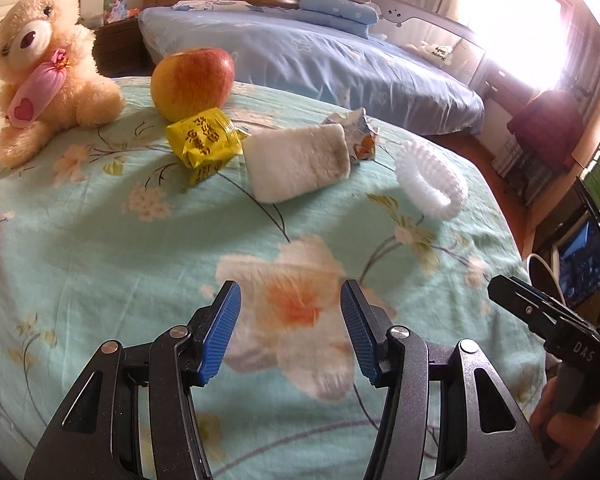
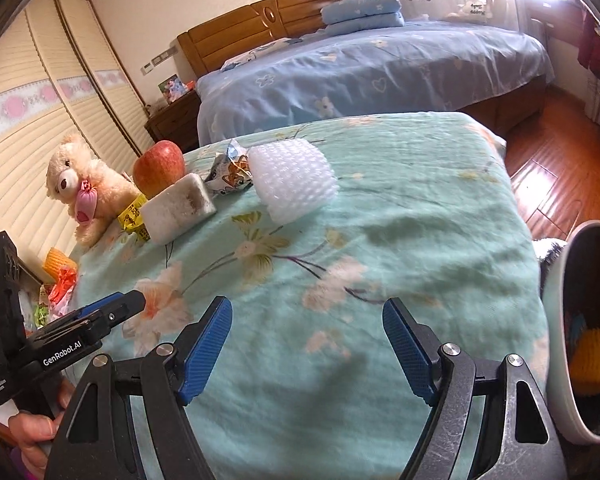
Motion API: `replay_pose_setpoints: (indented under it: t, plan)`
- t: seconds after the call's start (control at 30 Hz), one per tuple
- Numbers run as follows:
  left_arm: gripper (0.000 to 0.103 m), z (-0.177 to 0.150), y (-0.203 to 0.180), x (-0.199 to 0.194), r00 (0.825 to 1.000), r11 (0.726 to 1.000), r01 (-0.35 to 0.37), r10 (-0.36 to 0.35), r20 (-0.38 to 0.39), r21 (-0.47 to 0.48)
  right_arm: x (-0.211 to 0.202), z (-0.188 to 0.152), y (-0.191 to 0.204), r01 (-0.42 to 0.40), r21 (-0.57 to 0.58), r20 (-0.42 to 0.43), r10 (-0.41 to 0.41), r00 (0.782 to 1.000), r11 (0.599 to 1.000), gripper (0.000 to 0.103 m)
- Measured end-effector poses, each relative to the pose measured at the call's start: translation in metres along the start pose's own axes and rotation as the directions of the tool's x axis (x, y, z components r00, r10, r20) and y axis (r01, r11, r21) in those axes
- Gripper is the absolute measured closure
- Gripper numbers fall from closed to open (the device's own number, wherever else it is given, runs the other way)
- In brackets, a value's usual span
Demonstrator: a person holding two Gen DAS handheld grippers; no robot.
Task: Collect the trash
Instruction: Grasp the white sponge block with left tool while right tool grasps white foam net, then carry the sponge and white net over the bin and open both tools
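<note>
Claws both gape empty: right claw (image 2: 307, 350) wide and nearer the foam net (image 2: 294, 180) ahead, left claw (image 1: 290, 332) narrower.

One teddy bear (image 1: 48, 64), one apple (image 1: 192, 82), two wrappers: yellow wrapper (image 1: 204, 142), crumpled cartoon wrapper (image 1: 360, 136); one sponge (image 1: 298, 164), one foam net (image 1: 430, 178).

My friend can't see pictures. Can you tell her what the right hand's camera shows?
The right gripper hovers open and empty over a flowery green bedspread. Ahead lie bubble wrap, a crumpled wrapper, a white block, an apple and a teddy bear; a bin stands at right.
</note>
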State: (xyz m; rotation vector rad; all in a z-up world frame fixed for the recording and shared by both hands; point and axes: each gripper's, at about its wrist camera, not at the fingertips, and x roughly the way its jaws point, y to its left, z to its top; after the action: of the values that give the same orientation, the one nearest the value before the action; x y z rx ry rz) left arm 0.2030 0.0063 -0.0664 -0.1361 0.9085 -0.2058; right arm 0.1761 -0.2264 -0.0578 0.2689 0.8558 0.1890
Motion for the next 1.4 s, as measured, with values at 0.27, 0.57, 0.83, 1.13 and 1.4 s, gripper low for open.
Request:
replay_pose_setpoints:
  t: [0.27, 0.57, 0.83, 1.13, 1.4]
  plan:
    - [0.051, 0.027, 0.008, 0.02, 1.0, 1.0, 0.011, -0.011, -0.002, -0.023, 0.021, 0.022, 0.007, -0.009, -0.013, -0.002, 0.009, 1.0, 1.0, 0.024]
    - [0.05, 0.049, 0.016, 0.041, 0.999, 0.997, 0.053, -0.053, -0.008, -0.061, 0.048, 0.041, 0.007, -0.027, -0.002, -0.006, 0.027, 1.0, 1.0, 0.024]
    - [0.065, 0.058, 0.007, 0.047, 0.998, 0.997, 0.06, -0.059, 0.015, -0.048, 0.056, 0.05, 0.01, -0.027, -0.005, 0.004, 0.027, 1.0, 1.0, 0.029]
    - [0.083, 0.042, -0.009, 0.034, 0.997, 0.998, 0.06, -0.061, 0.038, 0.034, 0.053, 0.042, 0.004, 0.037, -0.014, 0.003, -0.037, 0.999, 0.999, 0.091]
    - [0.083, 0.019, -0.029, 0.009, 0.994, 0.994, 0.089, -0.093, 0.06, 0.066, 0.025, 0.027, -0.005, 0.029, 0.01, 0.028, -0.03, 0.999, 1.0, 0.092]
